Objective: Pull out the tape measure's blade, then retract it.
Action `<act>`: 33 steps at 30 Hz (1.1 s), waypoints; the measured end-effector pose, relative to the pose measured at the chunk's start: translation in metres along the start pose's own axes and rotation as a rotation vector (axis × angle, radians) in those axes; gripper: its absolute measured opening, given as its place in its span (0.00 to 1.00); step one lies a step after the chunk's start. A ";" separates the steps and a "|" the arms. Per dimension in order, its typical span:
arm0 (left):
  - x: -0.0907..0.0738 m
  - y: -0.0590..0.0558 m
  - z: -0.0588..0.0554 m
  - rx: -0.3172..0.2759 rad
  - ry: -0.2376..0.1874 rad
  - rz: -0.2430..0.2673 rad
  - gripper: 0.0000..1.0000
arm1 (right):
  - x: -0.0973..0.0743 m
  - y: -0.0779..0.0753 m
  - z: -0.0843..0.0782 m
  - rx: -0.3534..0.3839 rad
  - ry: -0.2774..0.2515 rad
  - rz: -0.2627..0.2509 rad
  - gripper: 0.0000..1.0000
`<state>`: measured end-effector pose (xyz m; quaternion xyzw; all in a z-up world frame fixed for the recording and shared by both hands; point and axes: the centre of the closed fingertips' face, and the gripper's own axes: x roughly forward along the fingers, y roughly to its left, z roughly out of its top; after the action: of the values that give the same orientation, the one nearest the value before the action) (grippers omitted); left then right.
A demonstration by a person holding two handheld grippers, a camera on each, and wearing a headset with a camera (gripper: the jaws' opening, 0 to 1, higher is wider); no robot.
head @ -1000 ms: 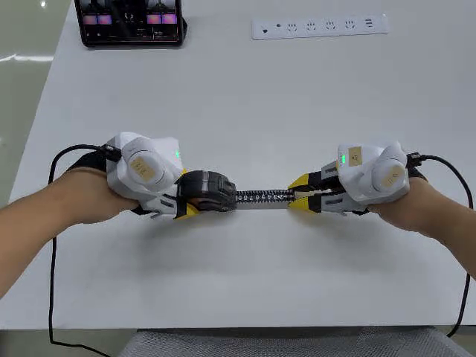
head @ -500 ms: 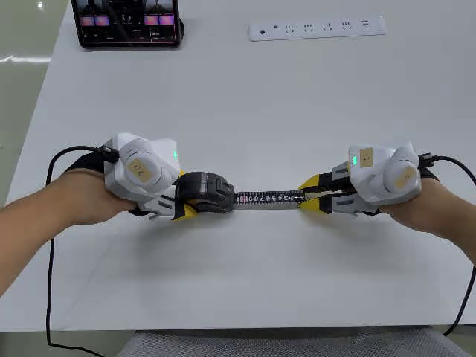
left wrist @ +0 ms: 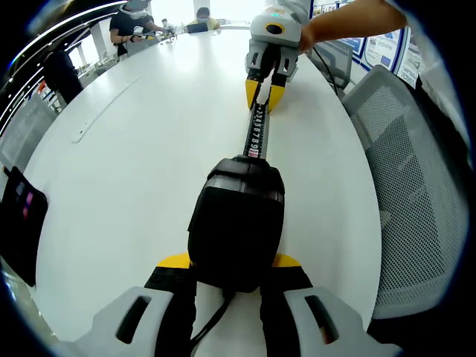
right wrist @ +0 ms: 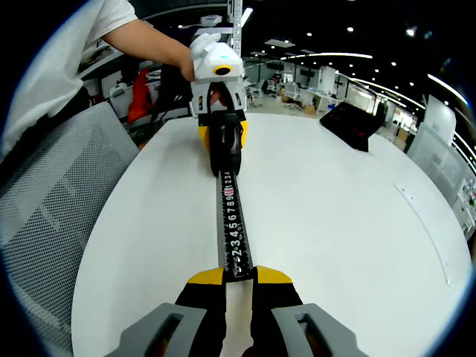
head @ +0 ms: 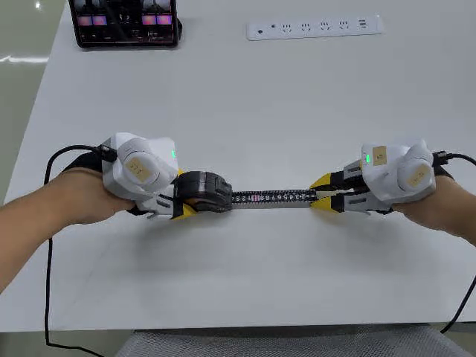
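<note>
The black tape measure case [head: 205, 193] rests on the white table [head: 245, 111], and my left gripper [head: 184, 201] is shut on it. In the left gripper view the case [left wrist: 236, 223] sits between the yellow-tipped jaws. Its numbered blade [head: 271, 197] runs right to my right gripper [head: 321, 193], which is shut on the blade's end. The right gripper view shows the blade [right wrist: 233, 230] stretching from the jaws to the case [right wrist: 225, 146] held by the other gripper [right wrist: 221, 128]. My right gripper [left wrist: 265, 89] also appears far along the blade [left wrist: 256, 132] in the left gripper view.
A black device with lit screens [head: 124, 21] stands at the table's far left. A white power strip [head: 314, 27] lies at the far right. A mesh chair [head: 290, 343] sits at the near edge. Cables trail from both grippers.
My right gripper has moved to the right, drawing more blade out of the case. The left gripper and case have stayed in place.
</note>
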<state>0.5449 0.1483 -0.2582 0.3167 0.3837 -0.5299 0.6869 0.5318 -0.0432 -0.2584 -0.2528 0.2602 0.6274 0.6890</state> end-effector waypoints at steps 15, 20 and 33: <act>0.001 0.001 0.000 0.004 -0.002 0.000 0.28 | -0.012 0.000 -0.012 -0.002 0.028 -0.013 0.08; 0.001 0.001 0.000 0.004 -0.002 0.000 0.28 | -0.017 -0.001 -0.016 0.000 0.038 -0.016 0.08; 0.000 -0.002 0.001 0.005 0.001 0.003 0.28 | -0.029 -0.004 -0.030 0.006 0.066 -0.028 0.08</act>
<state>0.5432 0.1472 -0.2575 0.3193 0.3821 -0.5297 0.6866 0.5323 -0.0851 -0.2606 -0.2751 0.2812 0.6084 0.6893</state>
